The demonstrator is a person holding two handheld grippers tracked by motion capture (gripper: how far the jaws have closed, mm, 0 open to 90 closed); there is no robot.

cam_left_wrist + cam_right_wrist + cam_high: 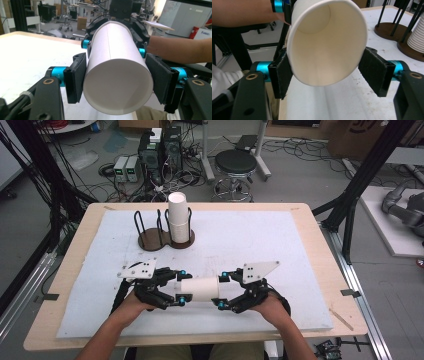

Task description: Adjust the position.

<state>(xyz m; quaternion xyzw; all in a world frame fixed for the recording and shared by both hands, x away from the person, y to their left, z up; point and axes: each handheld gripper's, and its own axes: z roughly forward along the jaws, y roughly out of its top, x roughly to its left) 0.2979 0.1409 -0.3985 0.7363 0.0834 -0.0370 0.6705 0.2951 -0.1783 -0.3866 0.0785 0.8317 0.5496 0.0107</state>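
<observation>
A white paper cup lies on its side just above the white mat, held at both ends. My left gripper is shut on its closed bottom end; in the left gripper view both black pads press the cup from either side. My right gripper faces it from the right. In the right gripper view the cup's open mouth sits between the pads, which touch its rim on both sides. A person's hand holds each gripper near the table's front edge.
A dark wooden rack with black wire posts stands at the back centre, holding a stack of white cups. The white mat covers most of the wooden table. A stool and cabling lie on the floor beyond.
</observation>
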